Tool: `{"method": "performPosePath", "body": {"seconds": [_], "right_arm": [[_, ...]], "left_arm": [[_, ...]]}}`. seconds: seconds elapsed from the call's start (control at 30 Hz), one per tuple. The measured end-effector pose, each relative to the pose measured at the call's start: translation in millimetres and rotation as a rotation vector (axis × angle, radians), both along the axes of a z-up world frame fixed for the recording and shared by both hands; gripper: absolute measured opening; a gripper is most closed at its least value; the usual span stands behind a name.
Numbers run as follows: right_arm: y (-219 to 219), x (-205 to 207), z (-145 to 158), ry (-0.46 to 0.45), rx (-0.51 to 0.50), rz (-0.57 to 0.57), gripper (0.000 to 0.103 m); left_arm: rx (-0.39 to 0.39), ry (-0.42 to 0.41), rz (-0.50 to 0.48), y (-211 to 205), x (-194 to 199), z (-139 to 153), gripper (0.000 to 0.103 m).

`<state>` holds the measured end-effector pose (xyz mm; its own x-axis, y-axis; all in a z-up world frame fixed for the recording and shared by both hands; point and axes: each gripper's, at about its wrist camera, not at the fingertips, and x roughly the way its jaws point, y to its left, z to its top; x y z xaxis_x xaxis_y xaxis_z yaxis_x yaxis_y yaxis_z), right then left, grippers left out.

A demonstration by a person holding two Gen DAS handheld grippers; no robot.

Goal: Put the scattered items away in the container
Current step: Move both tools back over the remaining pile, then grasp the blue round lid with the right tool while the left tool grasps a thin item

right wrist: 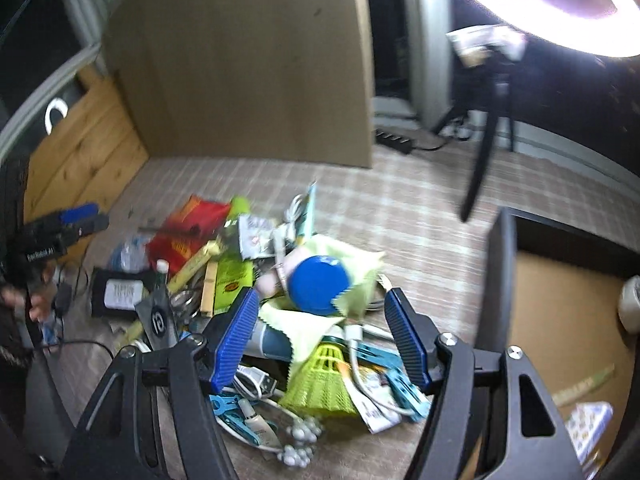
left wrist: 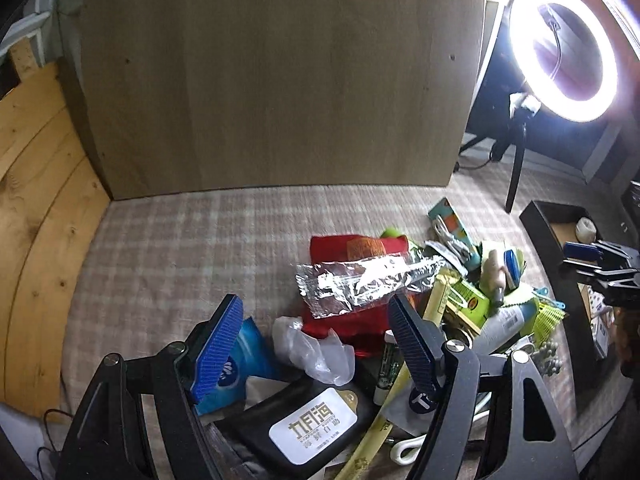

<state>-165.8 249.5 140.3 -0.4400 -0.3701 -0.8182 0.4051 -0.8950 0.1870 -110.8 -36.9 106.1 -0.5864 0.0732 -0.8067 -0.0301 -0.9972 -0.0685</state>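
Broadly, by size:
Board: a tall brown panel (left wrist: 276, 76) stands upright at the far edge of the checked cloth (left wrist: 180, 248).
Cloth: it covers the work surface; the clutter lies on its right half.
Container: a black box (right wrist: 498, 280) with a brown floor sits just right of the pile; a white roll (right wrist: 632, 304) and a patterned card (right wrist: 590, 424) lie inside.
Lamp: a lit ring light (left wrist: 564, 52) on a tripod stands behind the box.
Pile: scattered items heaped together, outside the box, between the two grippers.
Left gripper: (left wrist: 316, 344) jaws spread wide, holding nothing, above a crumpled plastic bag (left wrist: 320, 348) and a black pouch (left wrist: 304, 420) with a white label.
Right gripper: (right wrist: 320, 336) jaws spread wide, empty, over a yellow-green cloth (right wrist: 340, 264) and a blue lid (right wrist: 318, 284).
Red packet: (left wrist: 340, 248) lies flat under a silver foil wrapper (left wrist: 360, 284).
Shuttlecock: a yellow-green one (right wrist: 324, 380) lies near the right gripper, beside teal clips (right wrist: 404, 388).
Beads: a white cluster (right wrist: 300, 444) at the pile's near edge.
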Motion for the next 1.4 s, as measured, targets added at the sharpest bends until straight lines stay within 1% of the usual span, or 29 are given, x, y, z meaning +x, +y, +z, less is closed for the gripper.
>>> {"method": "performPosePath", "body": {"seconds": [0.13, 0.43, 0.57, 0.73, 0.77, 0.87, 0.9, 0.93, 0.97, 1.0, 1.03, 1.1, 1.2, 1.3, 1.4], "right_arm": [[-15, -10, -12, 0.007, 0.045, 0.067, 0.065], [-12, -30, -27, -0.033, 0.004, 0.094, 0.065], [-17, -36, -35, -0.046, 0.009, 0.121, 0.065], [-20, -38, -50, -0.072, 0.015, 0.149, 0.065], [-21, -37, -53, -0.074, 0.015, 0.156, 0.065], [-21, -35, -61, -0.092, 0.016, 0.156, 0.062], [-20, -34, -62, -0.097, 0.007, 0.154, 0.06], [-19, -32, -63, -0.094, 0.003, 0.15, 0.055], [-18, -31, -63, -0.078, 0.004, 0.146, 0.049], [-17, -29, -63, -0.073, -0.002, 0.141, 0.05], [-16, -28, -63, -0.071, -0.01, 0.139, 0.05], [-14, -24, -62, -0.063, -0.022, 0.135, 0.05], [-10, -20, -59, -0.038, -0.037, 0.109, 0.05], [-7, -14, -51, -0.015, -0.075, 0.09, 0.05], [-6, -7, -40, 0.023, -0.091, 0.077, 0.05]], "left_arm": [[-0.004, -0.039, -0.028, 5, -14, -12, 0.073], [0.04, -0.111, -0.049, 15, -45, -40, 0.073], [0.085, -0.124, -0.052, 17, -51, -45, 0.073], [0.09, -0.116, -0.06, 21, -53, -45, 0.068], [0.09, -0.114, -0.061, 21, -54, -45, 0.061], [0.091, -0.114, -0.056, 21, -56, -44, 0.047], [0.098, -0.114, -0.057, 21, -56, -44, 0.04], [0.101, -0.112, -0.058, 21, -56, -43, 0.037], [0.099, -0.108, -0.059, 22, -55, -42, 0.028], [0.093, -0.105, -0.062, 23, -55, -41, 0.02], [0.089, -0.103, -0.067, 24, -54, -40, 0.017], [0.078, -0.092, -0.067, 25, -52, -38, 0.007], [0.094, -0.075, -0.063, 22, -48, -33, 0.0], [0.102, -0.04, -0.058, 18, -42, -20, 0.0], [0.106, 0.002, -0.041, 13, -35, -3, 0.0]]}}
